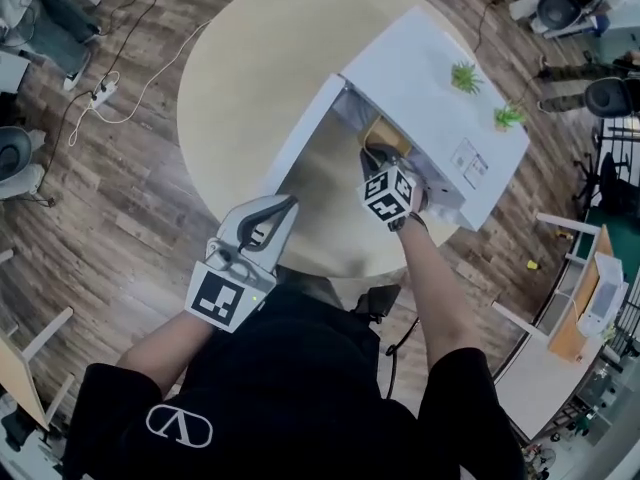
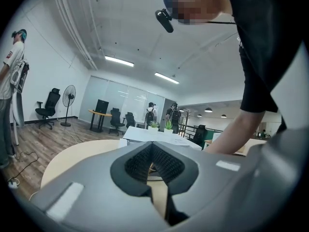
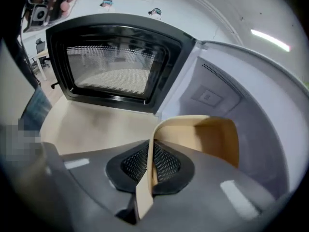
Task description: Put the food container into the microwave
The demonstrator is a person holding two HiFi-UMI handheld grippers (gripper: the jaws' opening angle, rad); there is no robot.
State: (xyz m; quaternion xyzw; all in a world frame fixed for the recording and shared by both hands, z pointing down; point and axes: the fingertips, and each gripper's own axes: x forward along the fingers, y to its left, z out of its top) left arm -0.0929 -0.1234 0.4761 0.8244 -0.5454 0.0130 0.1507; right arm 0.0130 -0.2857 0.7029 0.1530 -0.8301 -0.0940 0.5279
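Note:
A white microwave stands on the round beige table with its door swung open to the left. My right gripper is at the opening, shut on the wall of a tan food container. In the right gripper view the container sits inside the grey cavity, its thin edge pinched between my right gripper pads, with the door on the left. My left gripper hovers at the table's near edge, shut and holding nothing. In its own view, my left gripper points toward the microwave.
Two small green plants stand on the microwave's top. A power strip with cables lies on the wooden floor at the left. Office chairs and a shelf unit are at the right. People stand far back.

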